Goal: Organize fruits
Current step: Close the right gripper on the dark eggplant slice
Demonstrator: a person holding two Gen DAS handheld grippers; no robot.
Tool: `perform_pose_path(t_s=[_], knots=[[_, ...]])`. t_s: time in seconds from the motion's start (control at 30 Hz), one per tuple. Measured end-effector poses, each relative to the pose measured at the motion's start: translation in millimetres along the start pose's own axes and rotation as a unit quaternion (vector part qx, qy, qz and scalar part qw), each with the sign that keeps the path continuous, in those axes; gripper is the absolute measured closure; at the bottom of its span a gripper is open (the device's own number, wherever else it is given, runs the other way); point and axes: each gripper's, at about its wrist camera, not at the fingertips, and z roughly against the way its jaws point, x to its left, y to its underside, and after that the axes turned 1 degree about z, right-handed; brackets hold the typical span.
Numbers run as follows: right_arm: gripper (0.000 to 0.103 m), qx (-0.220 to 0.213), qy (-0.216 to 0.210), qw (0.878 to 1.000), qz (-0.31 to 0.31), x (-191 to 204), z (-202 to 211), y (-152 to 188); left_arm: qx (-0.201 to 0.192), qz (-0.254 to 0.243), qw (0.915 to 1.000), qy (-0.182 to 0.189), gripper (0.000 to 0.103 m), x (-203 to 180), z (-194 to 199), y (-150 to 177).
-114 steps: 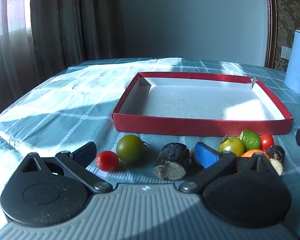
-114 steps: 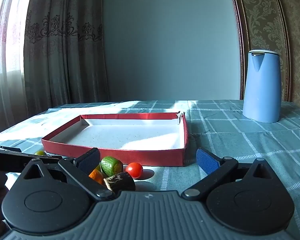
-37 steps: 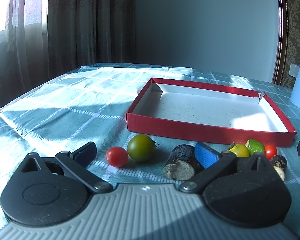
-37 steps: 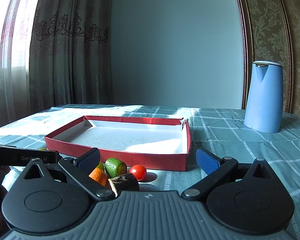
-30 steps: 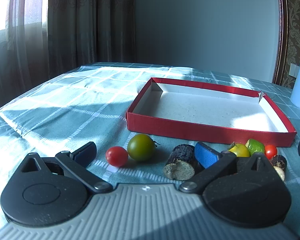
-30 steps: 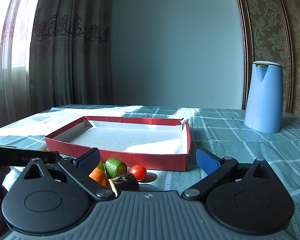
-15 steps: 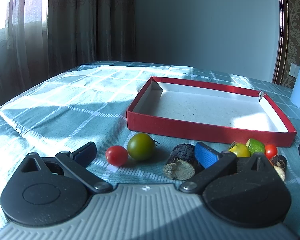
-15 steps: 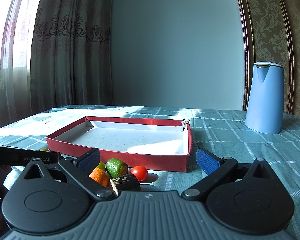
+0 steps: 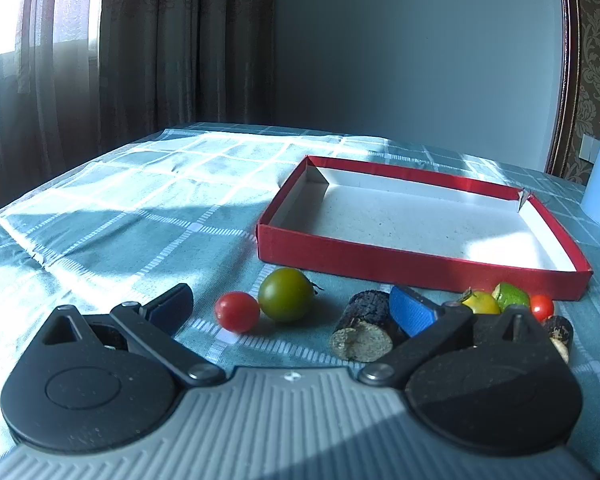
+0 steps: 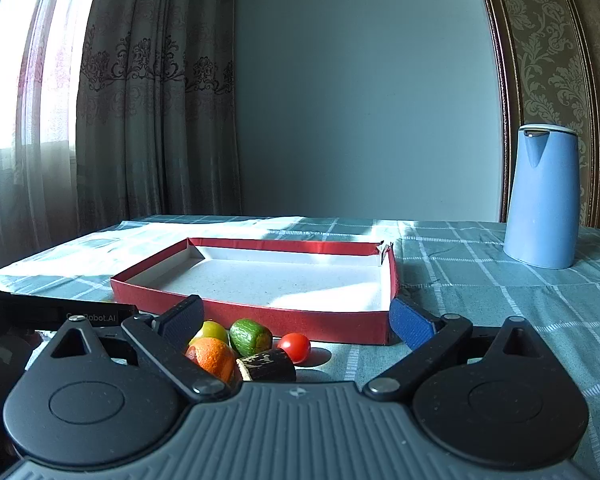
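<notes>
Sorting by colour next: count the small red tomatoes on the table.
2: one red tomato left of the green tomato; another by the tray's near right corner. Others may hide behind the grippers.

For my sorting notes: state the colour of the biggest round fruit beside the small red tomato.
Dull olive green, seen best in the left wrist view.

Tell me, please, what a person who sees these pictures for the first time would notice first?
The shallow red cardboard tray with a white inside lies empty in the middle of the teal checked tablecloth. In front of its near wall small fruits lie loose on the cloth: a round green tomato beside a small red cherry tomato, with more clustered further right. A tall light-blue plastic kettle stands at the far right.
</notes>
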Motion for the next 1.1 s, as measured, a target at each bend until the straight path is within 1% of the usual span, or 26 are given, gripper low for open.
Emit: perform_pose_path(t_s=[0.03, 0.07, 0.1, 0.2, 0.23, 0.27, 0.33, 0.37, 0.4, 0.53, 0.77, 1.1], knots=[[0.026, 0.006, -0.006, 1.000, 0.000, -0.2, 1.4, 0.0, -0.001, 0.003, 1.0000, 0.000, 0.000, 0.7, 0.3, -0.2], [0.038, 0.017, -0.010, 1.000, 0.001, 0.0, 2.4, 0.3, -0.002, 0.005, 1.0000, 0.000, 0.000, 1.5, 0.7, -0.2], [0.043, 0.023, -0.011, 1.000, 0.003, -0.1, 3.7, 1.3, -0.003, 0.007, 1.0000, 0.000, 0.000, 2.3, 1.2, -0.3], [0.043, 0.042, -0.023, 0.999, 0.013, 0.3, 7.1, 4.7, -0.007, 0.012, 0.9999, 0.001, 0.000, 3.9, 2.6, -0.7], [0.045, 0.050, -0.029, 0.998, 0.018, 1.3, 7.5, 5.1, -0.007, 0.012, 0.9999, 0.000, 0.000, 3.8, 2.7, -0.7], [0.049, 0.055, -0.034, 0.998, 0.024, 2.3, 7.6, 4.7, -0.007, 0.012, 0.9999, 0.001, 0.000, 4.0, 2.7, -0.7], [0.052, 0.065, -0.037, 0.996, 0.041, 6.4, 6.7, 3.2, -0.008, 0.012, 0.9999, 0.001, 0.000, 3.9, 3.4, -0.7], [0.063, 0.071, -0.037, 0.995, 0.052, 8.9, 4.8, 2.1, -0.008, 0.012, 0.9999, 0.001, 0.000, 3.8, 3.7, -0.7], [0.068, 0.081, -0.040, 0.994, 0.064, 11.9, 0.8, 1.0, -0.008, 0.013, 0.9999, 0.001, 0.000, 4.1, 3.6, -0.8], [0.068, 0.113, -0.043, 0.988, 0.096, 16.3, -17.9, 0.5, -0.008, 0.014, 0.9999, 0.001, 0.000, 4.7, 3.9, -1.1], [0.068, 0.156, -0.064, 0.980, 0.107, 12.9, -37.7, 5.5, -0.008, 0.017, 0.9998, 0.004, 0.000, 5.5, 4.1, -1.9], [0.068, 0.165, -0.074, 0.978, 0.107, 7.7, -48.8, 4.7, -0.005, 0.015, 0.9999, 0.004, 0.000, 3.4, 2.3, -2.9]])
